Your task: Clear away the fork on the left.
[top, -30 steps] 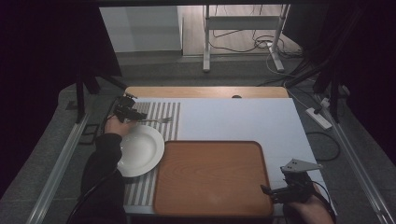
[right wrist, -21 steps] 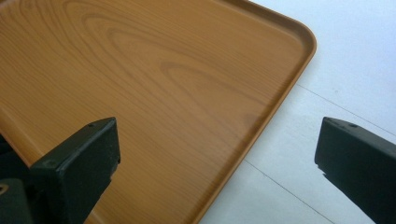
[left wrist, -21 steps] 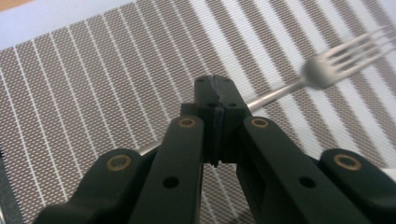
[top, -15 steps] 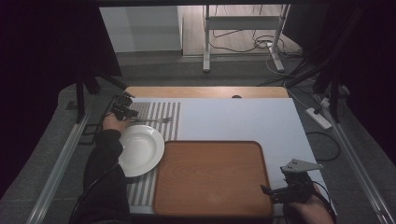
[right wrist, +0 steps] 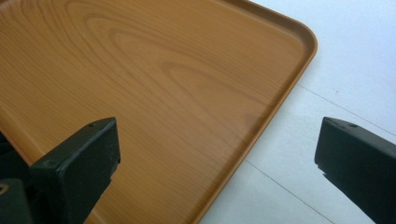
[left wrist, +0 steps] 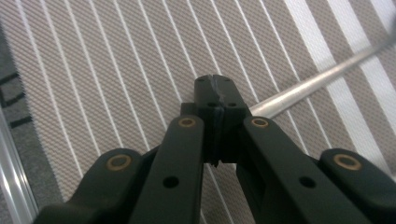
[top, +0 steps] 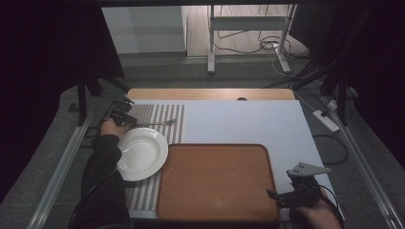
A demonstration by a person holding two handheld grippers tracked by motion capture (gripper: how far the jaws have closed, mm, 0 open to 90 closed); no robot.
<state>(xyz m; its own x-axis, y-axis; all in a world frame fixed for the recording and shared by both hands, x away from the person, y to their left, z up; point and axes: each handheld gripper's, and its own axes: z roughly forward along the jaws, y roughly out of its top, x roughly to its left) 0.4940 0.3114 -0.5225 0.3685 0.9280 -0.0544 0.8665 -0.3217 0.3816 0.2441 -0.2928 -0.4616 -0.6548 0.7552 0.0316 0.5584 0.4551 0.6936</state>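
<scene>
Gripping one fork [left wrist: 299, 91] by its handle on the striped mat [left wrist: 116, 70], the left gripper [left wrist: 218, 95] is clamped tight; right gripper [right wrist: 217, 154] gapes over one bare tray [right wrist: 154, 84], beside one bare plate [top: 141, 153].

Nothing here can be read: no words, labels, brand marks, numbers or signs show in any of the views.
</scene>
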